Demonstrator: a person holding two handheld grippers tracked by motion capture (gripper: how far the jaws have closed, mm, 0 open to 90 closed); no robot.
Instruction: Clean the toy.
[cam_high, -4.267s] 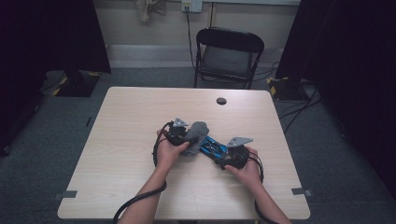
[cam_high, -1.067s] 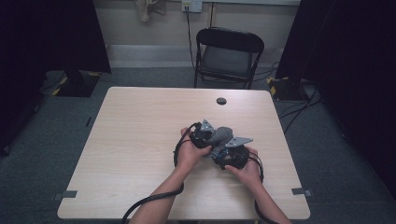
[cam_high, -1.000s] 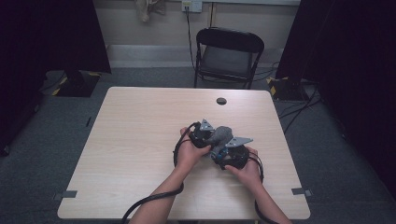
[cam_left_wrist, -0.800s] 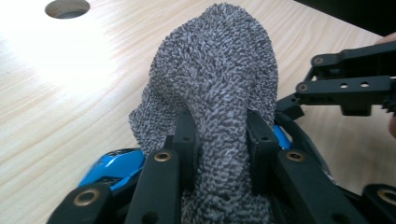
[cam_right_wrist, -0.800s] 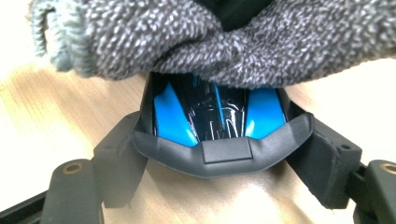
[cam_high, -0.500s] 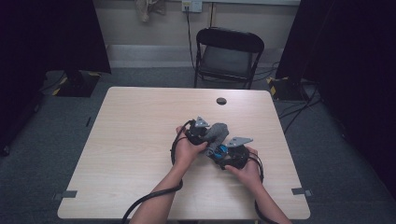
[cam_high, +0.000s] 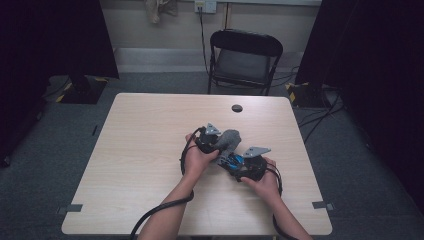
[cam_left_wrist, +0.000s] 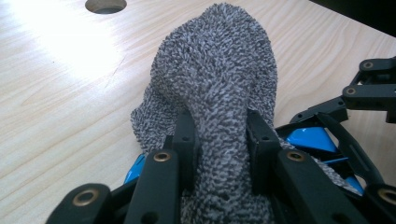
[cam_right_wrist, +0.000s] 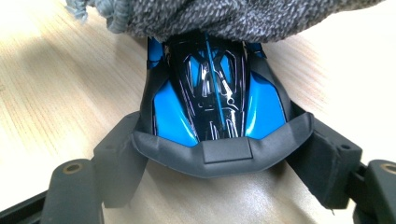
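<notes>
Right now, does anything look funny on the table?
Yes. A grey knitted sock is pulled halfway over a shiny blue and black toy car. The left gripper pinches the sock; the right gripper clamps the car's end.

Overhead forward-down view; two close gripper views — probably sharing the grey sock (cam_left_wrist: 219, 88).

Both forearms are bare, no sleeves or gloves visible. Each hand carries a black claw: the left claw (cam_high: 214, 141) and the right claw (cam_high: 246, 165) each bear a grey three-cornered plate on top. Matte black linkage arms show brass-ringed pivot holes (seen close up). A black cable trails from each.
</notes>
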